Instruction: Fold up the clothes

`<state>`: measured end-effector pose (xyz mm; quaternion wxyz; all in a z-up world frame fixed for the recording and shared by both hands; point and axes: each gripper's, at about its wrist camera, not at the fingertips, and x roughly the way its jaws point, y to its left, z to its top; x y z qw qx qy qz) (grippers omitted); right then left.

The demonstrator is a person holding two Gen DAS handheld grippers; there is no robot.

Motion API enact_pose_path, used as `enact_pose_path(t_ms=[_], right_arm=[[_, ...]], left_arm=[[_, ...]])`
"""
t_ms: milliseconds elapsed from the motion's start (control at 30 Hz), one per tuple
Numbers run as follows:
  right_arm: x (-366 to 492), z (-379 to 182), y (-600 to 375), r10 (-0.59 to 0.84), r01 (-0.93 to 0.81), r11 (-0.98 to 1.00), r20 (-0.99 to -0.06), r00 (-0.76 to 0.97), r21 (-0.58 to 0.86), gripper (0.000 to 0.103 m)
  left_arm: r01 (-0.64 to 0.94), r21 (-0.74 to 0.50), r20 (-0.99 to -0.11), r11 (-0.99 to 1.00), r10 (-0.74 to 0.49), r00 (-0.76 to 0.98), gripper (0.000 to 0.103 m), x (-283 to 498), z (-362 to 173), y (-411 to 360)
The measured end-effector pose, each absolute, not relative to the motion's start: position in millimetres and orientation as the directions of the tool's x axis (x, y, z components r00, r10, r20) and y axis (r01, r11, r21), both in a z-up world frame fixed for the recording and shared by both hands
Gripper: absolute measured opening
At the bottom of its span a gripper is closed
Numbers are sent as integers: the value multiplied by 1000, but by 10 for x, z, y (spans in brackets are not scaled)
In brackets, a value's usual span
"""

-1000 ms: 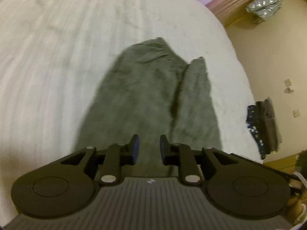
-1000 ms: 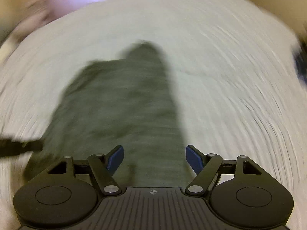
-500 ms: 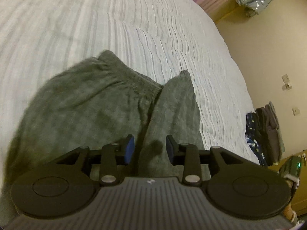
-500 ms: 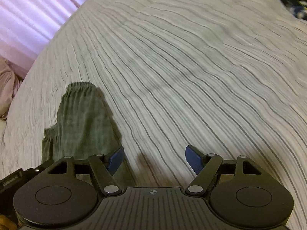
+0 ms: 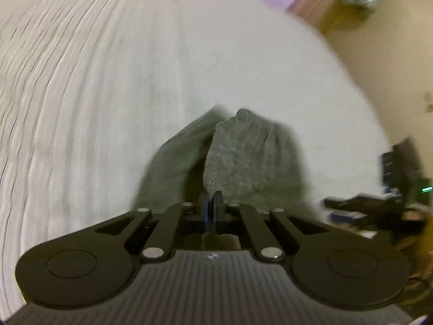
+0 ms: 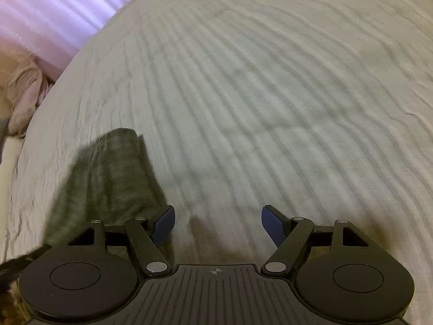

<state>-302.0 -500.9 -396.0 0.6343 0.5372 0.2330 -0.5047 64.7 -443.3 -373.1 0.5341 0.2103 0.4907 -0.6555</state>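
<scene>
Fabric of the grey-green garment [image 5: 238,157], lying on the striped bed [image 5: 94,94] at lower centre, is pinched by the left gripper [image 5: 213,203], while the right gripper [image 6: 217,222] hangs spread over bedding beside it.

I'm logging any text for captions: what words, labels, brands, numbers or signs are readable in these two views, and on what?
None can be read.
Left gripper, shut on the grey-green fleece garment: a small pale emblem on its ribbed black body, no letters legible.
Right gripper, open over the white ribbed bedspread: a small round crosshair mark, no letters.
Dark clutter by the wall: too blurred to read.
</scene>
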Motion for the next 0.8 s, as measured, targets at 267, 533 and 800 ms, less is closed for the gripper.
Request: enact_pose_path(t_ms=[267, 533, 800], right_arm=[[-2798, -3961, -5068, -403, 905, -25, -833, 379, 424, 75], [-2615, -3992, -5279, -413, 901, 4, -820, 397, 434, 75], [-2244, -4035, -5369, -405, 910, 89, -820, 404, 405, 75]], left_arm=[[826, -559, -724, 67, -525, -448, 30, 789, -3913, -4736], [886, -460, -723, -64, -551, -415, 0, 651, -3729, -4783], [929, -364, -745, -59, -580, -329, 0, 793, -3636, -4708]])
